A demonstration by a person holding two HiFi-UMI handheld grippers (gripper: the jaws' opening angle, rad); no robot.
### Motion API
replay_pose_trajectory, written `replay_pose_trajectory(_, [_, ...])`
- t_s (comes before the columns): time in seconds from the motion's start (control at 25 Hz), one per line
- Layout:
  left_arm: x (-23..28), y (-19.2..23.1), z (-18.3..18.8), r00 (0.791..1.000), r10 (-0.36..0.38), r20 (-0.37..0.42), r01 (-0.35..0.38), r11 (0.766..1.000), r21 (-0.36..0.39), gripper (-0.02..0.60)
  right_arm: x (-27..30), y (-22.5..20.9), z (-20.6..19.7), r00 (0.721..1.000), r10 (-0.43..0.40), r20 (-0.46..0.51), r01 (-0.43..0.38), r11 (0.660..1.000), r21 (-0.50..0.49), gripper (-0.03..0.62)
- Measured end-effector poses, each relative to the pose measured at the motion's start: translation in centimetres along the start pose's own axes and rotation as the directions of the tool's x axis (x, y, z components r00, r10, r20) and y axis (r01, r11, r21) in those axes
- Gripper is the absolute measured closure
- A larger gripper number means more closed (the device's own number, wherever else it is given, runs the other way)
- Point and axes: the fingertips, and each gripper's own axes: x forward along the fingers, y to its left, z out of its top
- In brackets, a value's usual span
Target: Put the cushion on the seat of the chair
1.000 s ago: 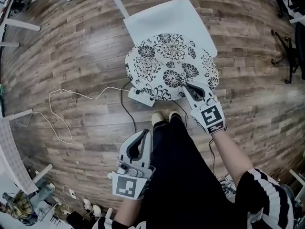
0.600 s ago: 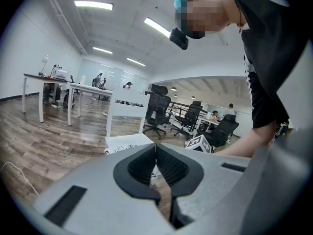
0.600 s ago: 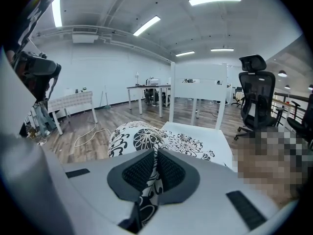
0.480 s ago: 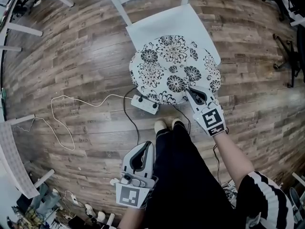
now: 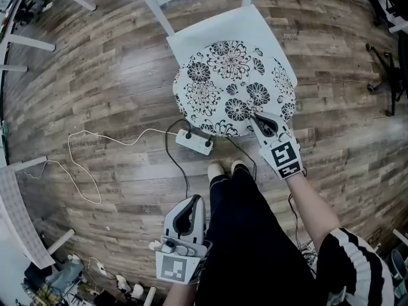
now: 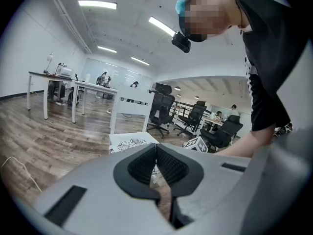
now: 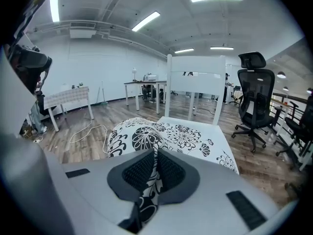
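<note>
Floral cushion (image 5: pixel 233 85) lies on the chair seat (image 5: pixel 191 36). The seat's far-left corner is bare, and the cushion's near edge seems to overhang. Right gripper (image 5: pixel 260 121): jaws clamped on the cushion's near-right edge, fabric pinched thin. Left gripper (image 5: pixel 192 203): near left, well apart from the chair, jaws together, empty. Cushion looks light, soft and floppy; best held by the rim, not the padded middle.

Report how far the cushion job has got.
Done: the cushion lies over most of the chair seat, overhanging its near side. In hand: the right hand-held gripper is shut on the cushion's near edge. Still to do: square it up, let go. The left hand-held gripper is shut, empty.
</note>
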Motion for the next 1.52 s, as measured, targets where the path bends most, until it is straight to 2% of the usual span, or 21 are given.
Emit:
replay_pose_trajectory(0.36, [-0.1,0.3,-0.5,1.0,0.021,0.001,-0.021,1.0,-0.018,0.575,1.2,-1.3,-1.0,1.0,-0.02,-0.023,0.019,0.999,-0.027,0.563])
replay_pose_trajectory(0.88, [0.7,1.3,-0.1,0.998,0.061,-0.004,-0.061,0.997,-0.044,0.575,3.9,-3.9,-1.2,0.998,-0.036,-0.047,0.036,0.999,-0.006,0.563])
replay_pose_trajectory(1.52, [1.9,1.6,-0.3,0.997,0.075,-0.016,-0.076,0.995,-0.068,0.575,6.9,-7.1,-0.7,0.997,-0.057,-0.054,0.057,0.998,0.006,0.563])
